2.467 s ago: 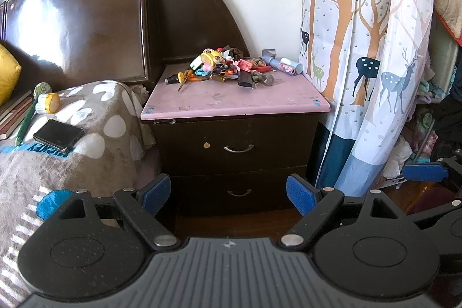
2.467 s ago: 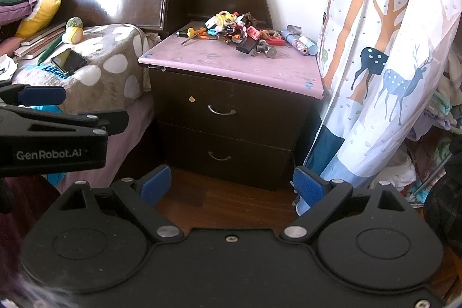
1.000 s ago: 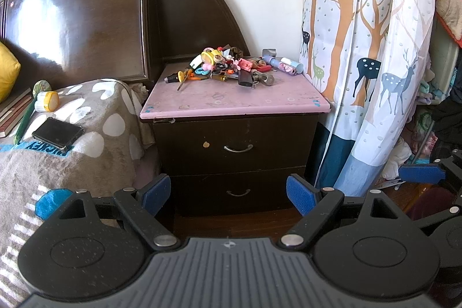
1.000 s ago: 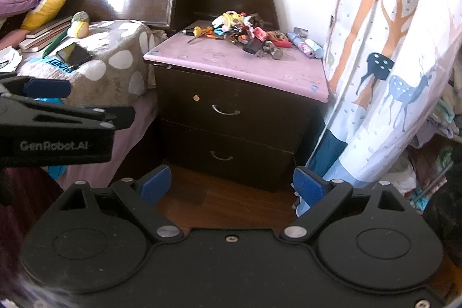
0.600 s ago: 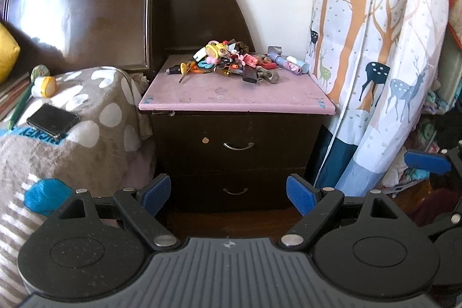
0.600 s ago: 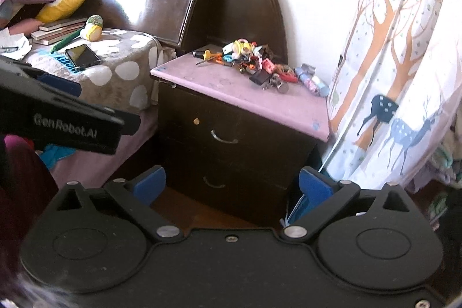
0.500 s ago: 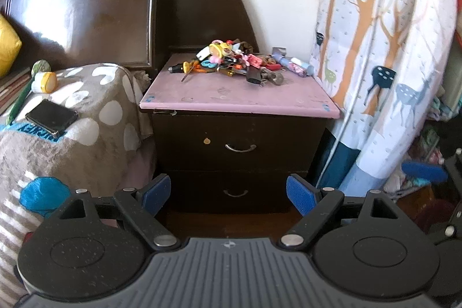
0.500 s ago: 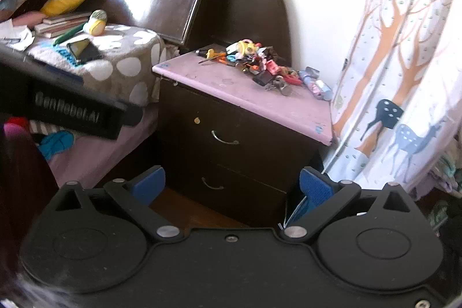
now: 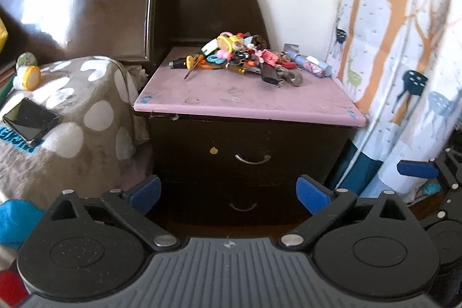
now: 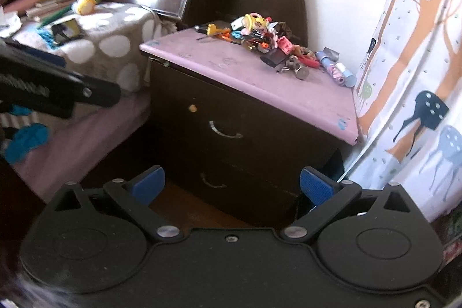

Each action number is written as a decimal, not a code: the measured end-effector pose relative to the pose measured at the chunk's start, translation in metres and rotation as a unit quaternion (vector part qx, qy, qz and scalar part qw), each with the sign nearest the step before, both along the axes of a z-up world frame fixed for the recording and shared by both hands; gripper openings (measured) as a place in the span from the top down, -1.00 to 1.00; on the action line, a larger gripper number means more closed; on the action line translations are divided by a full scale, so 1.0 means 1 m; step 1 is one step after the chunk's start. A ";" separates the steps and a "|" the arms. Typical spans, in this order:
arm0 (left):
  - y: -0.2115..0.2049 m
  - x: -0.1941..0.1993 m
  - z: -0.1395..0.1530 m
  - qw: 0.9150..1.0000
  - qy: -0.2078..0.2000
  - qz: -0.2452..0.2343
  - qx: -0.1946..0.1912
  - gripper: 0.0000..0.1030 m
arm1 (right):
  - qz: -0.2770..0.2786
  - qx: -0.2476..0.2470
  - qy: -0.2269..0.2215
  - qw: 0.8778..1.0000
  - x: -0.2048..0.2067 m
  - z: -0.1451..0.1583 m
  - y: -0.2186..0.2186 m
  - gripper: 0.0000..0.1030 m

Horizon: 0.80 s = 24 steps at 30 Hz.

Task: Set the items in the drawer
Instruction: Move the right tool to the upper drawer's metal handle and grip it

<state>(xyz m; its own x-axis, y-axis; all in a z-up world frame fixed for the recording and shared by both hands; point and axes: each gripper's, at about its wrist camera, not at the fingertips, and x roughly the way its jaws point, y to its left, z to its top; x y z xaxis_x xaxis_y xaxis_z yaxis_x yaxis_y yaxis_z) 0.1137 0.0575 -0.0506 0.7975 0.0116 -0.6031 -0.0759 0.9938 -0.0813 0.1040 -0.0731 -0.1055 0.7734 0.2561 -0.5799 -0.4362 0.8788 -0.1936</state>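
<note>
Bed (image 9: 86, 94) edge butts nightstand's left side, both drawers (image 9: 251, 146) closed, items pile (image 9: 245, 59) at rear of pink worktop (image 9: 245, 103) with front half bare, curtain (image 9: 404, 48) crowds right edge; left tool (image 9: 228, 191) and right tool (image 10: 232, 184) level before drawers, both spread, holding nothing

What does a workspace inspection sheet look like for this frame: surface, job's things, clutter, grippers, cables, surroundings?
Surface: pink nightstand top, front half bare.
Job's things: pile of small items at the back of the top; upper drawer and lower drawer both closed.
Clutter: screwdriver lies at the pile's left edge.
Grippers: left gripper open, holding nothing; right gripper open, holding nothing; both short of the nightstand.
Cables: nothing seen.
Surroundings: spotted blanket with phone on the left; tree-print curtain on the right.
</note>
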 end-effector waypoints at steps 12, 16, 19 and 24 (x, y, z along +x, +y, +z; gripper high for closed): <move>0.018 0.057 -0.036 1.000 -0.013 0.010 -0.024 -0.96 | 0.057 -0.091 0.004 0.994 0.079 -0.035 0.030 -0.95; 0.026 0.062 -0.059 0.999 -0.034 0.011 -0.021 -0.96 | 0.095 -0.157 0.001 0.983 0.097 -0.062 0.051 -0.92; 0.033 0.067 -0.072 0.999 -0.035 0.008 -0.002 -0.96 | 0.132 -0.206 -0.018 0.969 0.108 -0.085 0.064 -0.89; 0.049 0.077 -0.081 0.999 -0.014 -0.002 -0.030 -0.96 | 0.188 -0.290 -0.039 0.938 0.128 -0.121 0.078 -0.22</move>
